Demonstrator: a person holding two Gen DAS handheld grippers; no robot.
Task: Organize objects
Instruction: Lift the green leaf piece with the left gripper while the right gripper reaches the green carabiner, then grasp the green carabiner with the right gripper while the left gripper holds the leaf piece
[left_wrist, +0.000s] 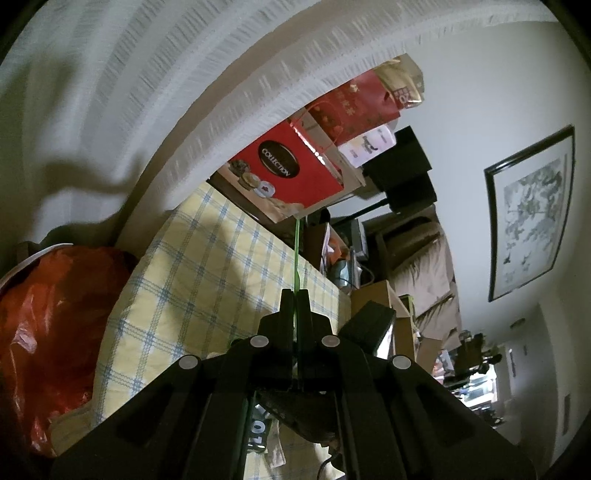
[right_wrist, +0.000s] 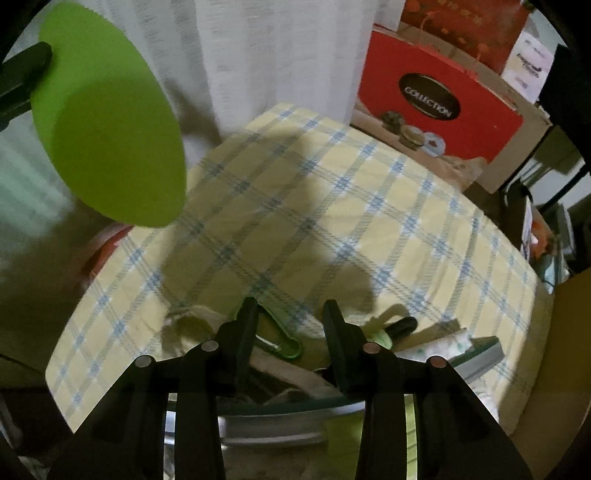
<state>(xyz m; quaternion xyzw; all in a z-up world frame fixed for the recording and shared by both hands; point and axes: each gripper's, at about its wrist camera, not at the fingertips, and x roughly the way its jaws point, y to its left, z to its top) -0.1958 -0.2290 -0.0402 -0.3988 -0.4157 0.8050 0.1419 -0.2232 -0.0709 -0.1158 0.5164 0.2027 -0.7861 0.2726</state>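
Overhead, the left gripper (left_wrist: 295, 295) pinches a thin, flat green disc (right_wrist: 107, 122); the right gripper (right_wrist: 290, 314) stands open above the checked cloth (right_wrist: 332, 206)

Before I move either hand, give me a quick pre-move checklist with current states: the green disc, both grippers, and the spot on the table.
1. Left gripper clamped on the green disc: ok, held edge-on, clear of the table.
2. Right gripper free: ok, jaws apart, pads pressing on nothing.
3. What lies under the right gripper: cannot tell; a green clip and cloth lie there, partly hidden.
4. Bare area on the checked tablecloth for setting things down: ok.
5. Red box out of the way: ok, at the table's far edge.
6. Glass-lidded pot beneath the right gripper, contents: cannot tell.
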